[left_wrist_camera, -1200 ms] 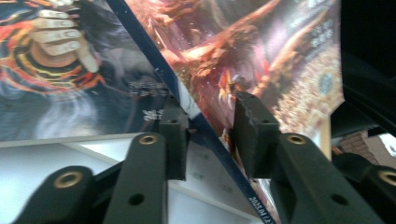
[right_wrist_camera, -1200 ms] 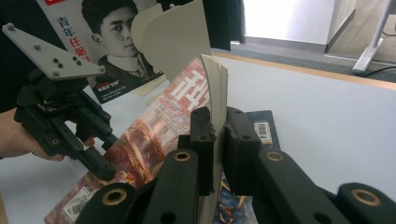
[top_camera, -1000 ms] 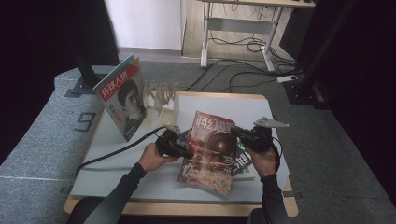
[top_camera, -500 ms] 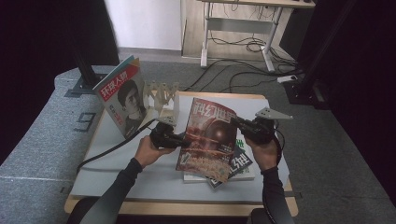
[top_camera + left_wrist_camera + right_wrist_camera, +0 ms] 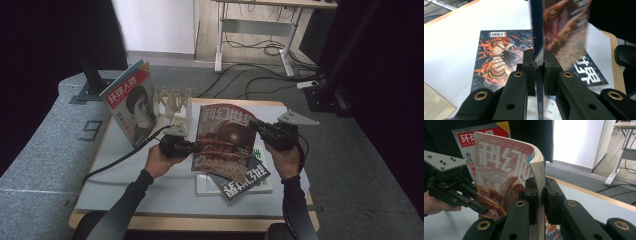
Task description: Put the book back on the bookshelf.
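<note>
Red magazine (image 5: 225,140) held up above worktop (image 5: 150,190), tilted; left gripper (image 5: 186,147) & right gripper (image 5: 260,131) fingers pinching opposite edges. Left gripper view shows spine edge-on; right gripper view shows curved cover, thick page block.

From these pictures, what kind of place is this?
Probably an office or lab set up for recording: a white-topped table with magazines, a desk frame with loose cables behind, and dark curtains at the sides.
</note>
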### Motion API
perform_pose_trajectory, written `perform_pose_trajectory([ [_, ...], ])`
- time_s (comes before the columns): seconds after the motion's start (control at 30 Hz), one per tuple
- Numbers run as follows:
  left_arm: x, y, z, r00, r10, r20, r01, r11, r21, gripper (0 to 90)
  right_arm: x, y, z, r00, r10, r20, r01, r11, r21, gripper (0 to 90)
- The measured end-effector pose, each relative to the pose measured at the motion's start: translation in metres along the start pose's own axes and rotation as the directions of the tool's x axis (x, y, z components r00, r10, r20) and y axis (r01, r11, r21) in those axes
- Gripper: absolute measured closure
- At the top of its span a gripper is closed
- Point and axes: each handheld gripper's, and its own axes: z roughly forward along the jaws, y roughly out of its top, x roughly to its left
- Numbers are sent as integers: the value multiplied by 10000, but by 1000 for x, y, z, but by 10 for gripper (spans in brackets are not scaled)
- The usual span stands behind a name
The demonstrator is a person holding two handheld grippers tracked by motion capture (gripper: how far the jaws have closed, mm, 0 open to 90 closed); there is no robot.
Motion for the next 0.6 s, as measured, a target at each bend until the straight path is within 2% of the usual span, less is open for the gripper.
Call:
perform_pose_trajectory([
  [0.17,-1,-6,-3,9999,99,107,-98,9999,-97,839,-3,-3,-4,9998,43,-185,-44,9999,-91,761],
  [0.27,-3,-8,-4,9997,206,115,-204,9997,-131,839,-2,-8,-1,9998,-182,-73,184,9996,213,715],
  [0.37,-4,-9,-5,9991,400,145,-399,9992,-84,840,-2,-13,2,9997,-231,-97,234,9994,264,667],
  [0.5,-5,-11,-7,9989,448,169,-446,9990,-97,840,-1,-22,10,9981,-531,-312,553,9957,747,578],
  [0.6,-5,-14,-8,9990,396,207,-393,9991,-173,839,0,-31,16,9969,-653,-432,697,9916,1093,554],
])
